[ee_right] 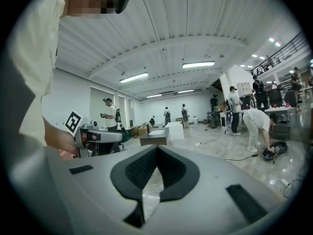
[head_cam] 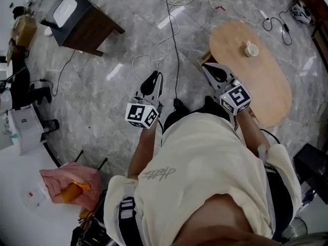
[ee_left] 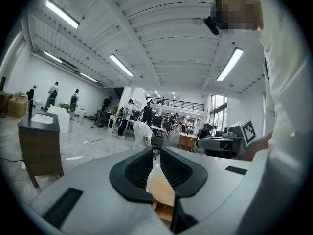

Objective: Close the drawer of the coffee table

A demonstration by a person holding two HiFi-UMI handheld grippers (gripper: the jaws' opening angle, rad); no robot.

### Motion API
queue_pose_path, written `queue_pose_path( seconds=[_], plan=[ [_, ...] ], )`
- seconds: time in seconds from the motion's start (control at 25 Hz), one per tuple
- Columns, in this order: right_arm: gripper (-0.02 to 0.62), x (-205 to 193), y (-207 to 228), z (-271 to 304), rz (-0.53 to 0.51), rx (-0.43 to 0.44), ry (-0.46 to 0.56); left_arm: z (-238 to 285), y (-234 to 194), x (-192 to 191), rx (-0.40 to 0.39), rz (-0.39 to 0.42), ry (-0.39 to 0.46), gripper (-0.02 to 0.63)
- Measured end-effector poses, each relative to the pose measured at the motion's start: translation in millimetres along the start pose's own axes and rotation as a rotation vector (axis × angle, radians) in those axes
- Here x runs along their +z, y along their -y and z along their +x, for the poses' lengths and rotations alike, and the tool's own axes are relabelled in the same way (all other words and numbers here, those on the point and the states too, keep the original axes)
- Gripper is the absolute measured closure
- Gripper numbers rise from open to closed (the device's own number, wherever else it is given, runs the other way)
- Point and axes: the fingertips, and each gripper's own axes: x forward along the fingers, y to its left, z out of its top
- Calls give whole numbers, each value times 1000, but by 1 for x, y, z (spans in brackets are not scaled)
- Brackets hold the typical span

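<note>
- The counter (head_cam: 264,86), a low oval wooden coffee table, carries a single cup (head_cam: 250,49) near its far end.
- The drawer (head_cam: 204,59) shows as a small wooden box edge poking out from under the counter's rim, on the side that faces the person. It looks to be still pulled out, though little of it is visible.
- The right gripper (head_cam: 211,70) hangs just beside that edge of the counter, its tips pointing at the drawer. I cannot tell whether it touches it. Its jaws meet at the tips and have nothing between them.
- The left gripper (head_cam: 152,80) is over bare floor, well apart from the counter on the same side as the drawer. Its jaws are drawn nearly together, leaving only a thin slit, and it too is empty. Wood shows through that slit.
- Judged from this, the closing is not yet done. What is left is to set a gripper against the drawer front and push it in under the counter until it sits flush.
</note>
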Motion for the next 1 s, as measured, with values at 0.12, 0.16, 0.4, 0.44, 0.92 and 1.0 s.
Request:
queue_pose_path(
  seconds=[0.12,0.16,0.4,0.44,0.92,1.0],
  plan=[
    [601,4,-11,5,-11,-89,13,4,-16,2,-77,10,-17,552],
    [600,5,-12,4,-9,-121,18,7,-19,4,-105,12,-21,552],
    [600,-7,-7,-19,26,-289,-11,33,-15,7,-263,1,-28,552],
    [601,-9,-4,-25,32,-316,-15,39,-14,4,-283,3,-36,552],
    [601,-16,83,-117,131,-543,59,144,74,-4,-461,51,-130,552],
    [600,-16,104,-128,160,-559,100,162,95,-3,-493,65,-132,552]
  ],
)
